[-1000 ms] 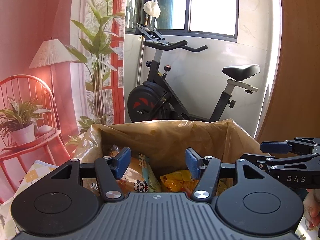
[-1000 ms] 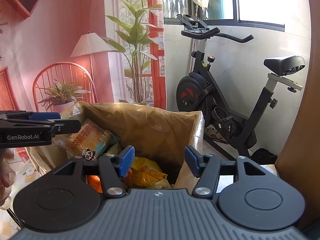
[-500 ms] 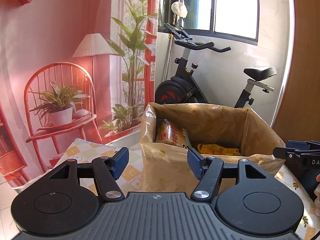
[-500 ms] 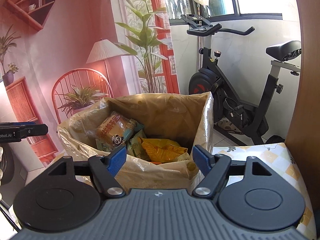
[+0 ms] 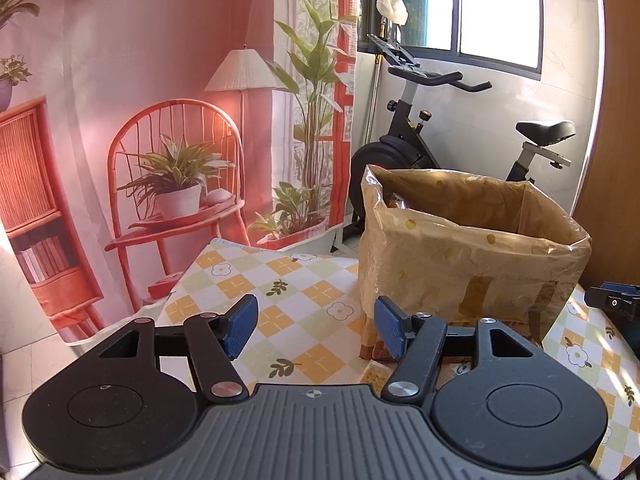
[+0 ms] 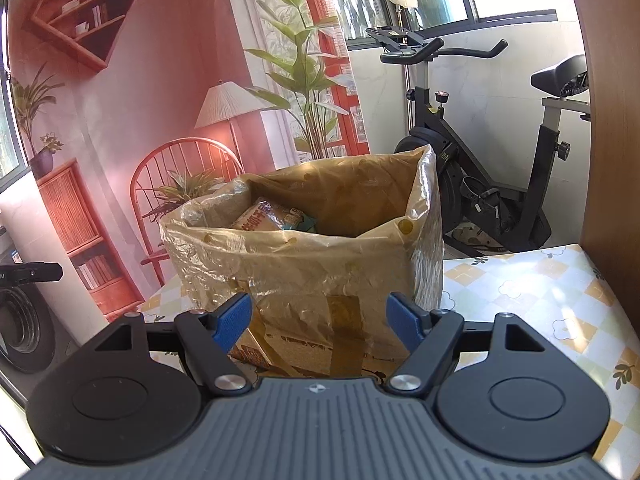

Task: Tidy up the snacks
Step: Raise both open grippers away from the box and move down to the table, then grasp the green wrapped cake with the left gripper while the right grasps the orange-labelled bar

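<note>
A cardboard box lined with a yellowish plastic bag (image 5: pixel 460 264) (image 6: pixel 320 264) stands on the flowered checked tablecloth (image 5: pixel 280 292). Snack packets lie inside it; an orange-and-blue packet (image 6: pixel 264 220) shows over the rim in the right wrist view, and only a sliver (image 5: pixel 394 202) in the left wrist view. My left gripper (image 5: pixel 315 328) hovers open over the cloth at the box's near left corner, nothing between its blue pads. My right gripper (image 6: pixel 319 322) is open in front of the box's near wall, also empty. Each gripper's tip shows at the other view's edge (image 5: pixel 612 302) (image 6: pixel 28 272).
A printed flat piece (image 6: pixel 256 354), packet or flap, lies at the box's foot. An exercise bike (image 6: pixel 480 184) stands behind the table by the window. A wooden panel (image 6: pixel 608 120) borders the right side. A printed backdrop with chair and lamp (image 5: pixel 180 160) hangs at left.
Both grippers have drawn back from above the box's opening to in front of it. The left one has also shifted left over the cloth. The right jaws have widened.
</note>
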